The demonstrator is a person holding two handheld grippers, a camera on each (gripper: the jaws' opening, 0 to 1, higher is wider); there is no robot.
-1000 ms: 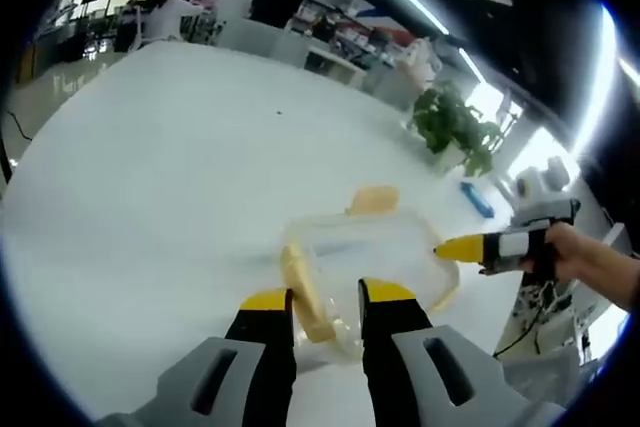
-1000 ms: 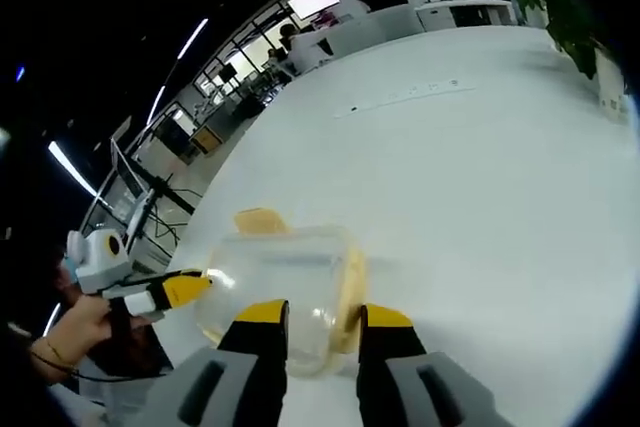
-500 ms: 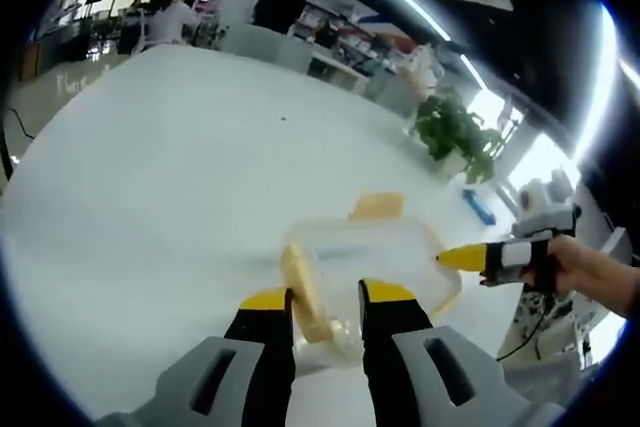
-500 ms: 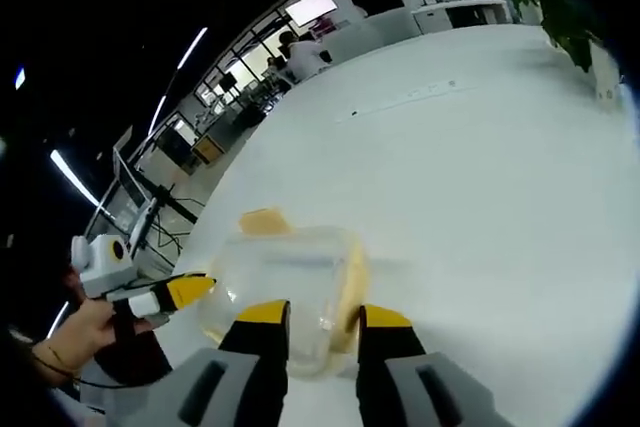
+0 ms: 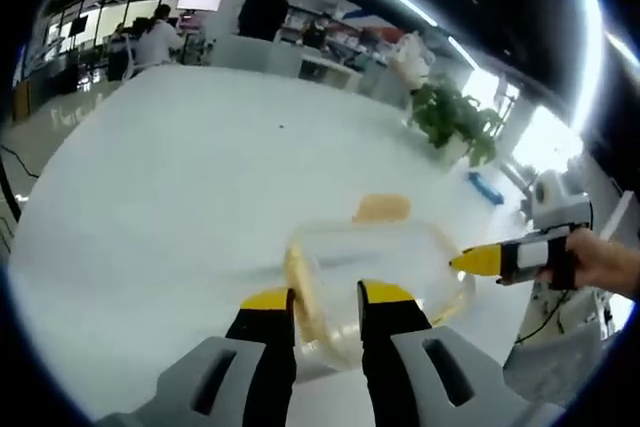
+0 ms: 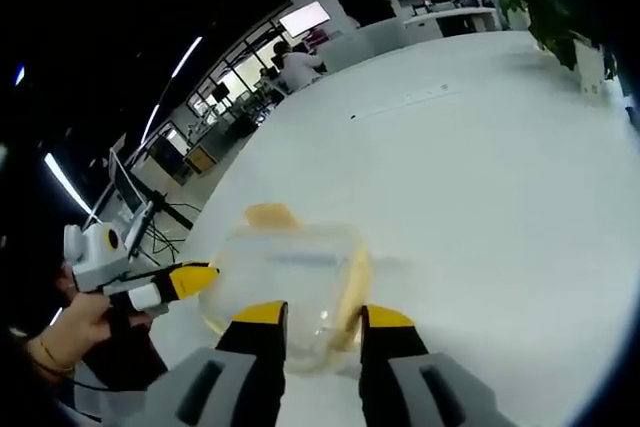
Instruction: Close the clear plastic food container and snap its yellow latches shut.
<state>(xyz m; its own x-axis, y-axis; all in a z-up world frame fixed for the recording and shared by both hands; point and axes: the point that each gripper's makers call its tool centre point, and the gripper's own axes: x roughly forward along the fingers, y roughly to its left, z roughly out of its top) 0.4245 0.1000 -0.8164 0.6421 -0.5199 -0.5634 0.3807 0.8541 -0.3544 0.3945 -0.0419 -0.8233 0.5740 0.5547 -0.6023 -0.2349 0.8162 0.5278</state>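
The clear plastic container (image 5: 375, 267) lies on the white table (image 5: 170, 187), lid on. One yellow latch (image 5: 381, 209) sticks out flat at its far side; another (image 5: 300, 292) runs along the end by my left gripper (image 5: 326, 297). That gripper's jaws stand close together over the container's near edge, nothing held. My right gripper's yellow tip (image 5: 470, 262) touches the container's right end. In the right gripper view the container (image 6: 285, 277) shows its far latch (image 6: 268, 215) and side latch (image 6: 353, 282). My right gripper (image 6: 323, 317) sits at its near edge, and the left gripper (image 6: 190, 277) meets its left end.
A potted plant (image 5: 455, 122) and a blue object (image 5: 485, 192) stand at the table's far right edge. People sit and stand at desks (image 5: 265, 7) beyond the table. A person's hand (image 5: 600, 262) holds the right gripper. Bare tabletop stretches away on the left.
Both views have shifted slightly with the hands. The container has stayed put, and both grippers keep their places at its edges.
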